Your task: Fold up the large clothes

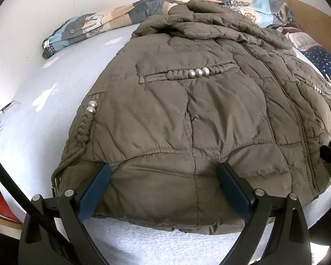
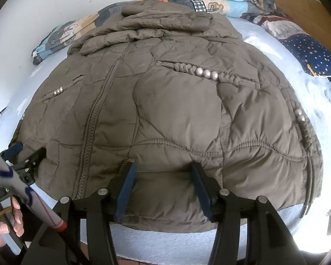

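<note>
Bed (image 1: 44,101) with pale sheet under my brown quilted jacket (image 1: 187,114), lying flat, hem toward me. Patterned blanket (image 1: 94,24) behind it. My left gripper (image 1: 164,171) spread wide over the hem; right gripper (image 2: 163,170) partly open astride it, neither pinching.
</note>
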Demonstrator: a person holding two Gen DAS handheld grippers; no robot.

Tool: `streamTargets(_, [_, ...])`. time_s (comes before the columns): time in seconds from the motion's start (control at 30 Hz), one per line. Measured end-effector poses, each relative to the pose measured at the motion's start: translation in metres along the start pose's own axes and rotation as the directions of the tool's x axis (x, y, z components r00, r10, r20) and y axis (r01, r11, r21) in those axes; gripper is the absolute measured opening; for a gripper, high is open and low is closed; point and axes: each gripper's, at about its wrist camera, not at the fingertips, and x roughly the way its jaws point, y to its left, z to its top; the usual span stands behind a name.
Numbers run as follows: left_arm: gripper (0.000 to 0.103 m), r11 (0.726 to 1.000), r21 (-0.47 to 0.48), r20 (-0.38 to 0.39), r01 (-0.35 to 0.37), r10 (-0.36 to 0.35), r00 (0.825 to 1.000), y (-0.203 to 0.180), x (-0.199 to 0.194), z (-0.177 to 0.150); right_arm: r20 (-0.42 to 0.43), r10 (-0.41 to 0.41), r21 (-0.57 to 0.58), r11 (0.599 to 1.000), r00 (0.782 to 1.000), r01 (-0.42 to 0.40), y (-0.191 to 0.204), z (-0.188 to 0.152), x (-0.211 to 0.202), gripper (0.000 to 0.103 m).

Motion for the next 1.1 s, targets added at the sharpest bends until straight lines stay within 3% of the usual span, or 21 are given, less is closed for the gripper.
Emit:
streamTargets(0.93, [0.098,0.999,0.033,0.039,-0.026,0.025,0.999,-0.0021,-0.0028,-0.0042,0.016,0.004,0.038,0.999,1.000,-0.005,-0.0011,-0.0041,-0.0003,0.069])
streamTargets(1.1, [0.098,0.998,0.048,0.037,-0.038,0.036,0.999,-0.0035,-0.0035,-0.0043,-0.015,0.033,0.028,0.999,0.999,-0.033,0.0016,-0.0010,0.0023,0.087])
